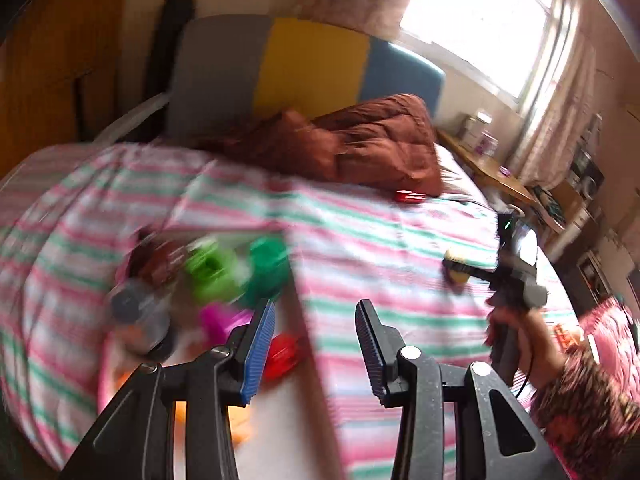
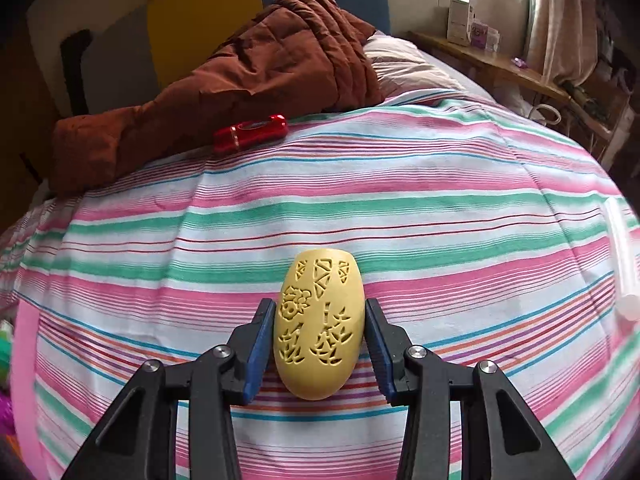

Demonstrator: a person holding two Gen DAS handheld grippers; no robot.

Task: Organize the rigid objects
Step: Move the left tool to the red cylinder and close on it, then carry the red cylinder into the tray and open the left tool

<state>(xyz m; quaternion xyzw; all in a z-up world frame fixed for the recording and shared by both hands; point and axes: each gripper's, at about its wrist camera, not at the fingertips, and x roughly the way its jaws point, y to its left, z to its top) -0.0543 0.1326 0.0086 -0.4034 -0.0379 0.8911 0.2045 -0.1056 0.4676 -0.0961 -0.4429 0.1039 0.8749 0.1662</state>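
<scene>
Yellow and egg-shaped, with cut-out flowers and leaves, the carved piece (image 2: 319,330) lies on the striped bedspread (image 2: 400,208), low and central in the right wrist view. It sits between the two fingers of the right tongs (image 2: 319,350), whose blue pads appear to press on its flanks, though I cannot see a firm squeeze. Its long axis runs straight up the frame, in line with the tongs, with the flat, cut-off end pointing away toward the brown quilt (image 2: 240,64) and the rounded end toward the handles. I take this as the grasp step of tidying: one loose object being taken up from the bed. Next it needs lifting clear and carrying across to the pile of bright plastic pieces (image 1: 224,276) blurred at the left of the left wrist view, where a tray or box seems to lie, though I cannot make it out. The left tongs (image 1: 316,344) hang spread and empty above that pile's edge. A red toy car (image 2: 250,133) waits beside the quilt, upper left of the right wrist view.
</scene>
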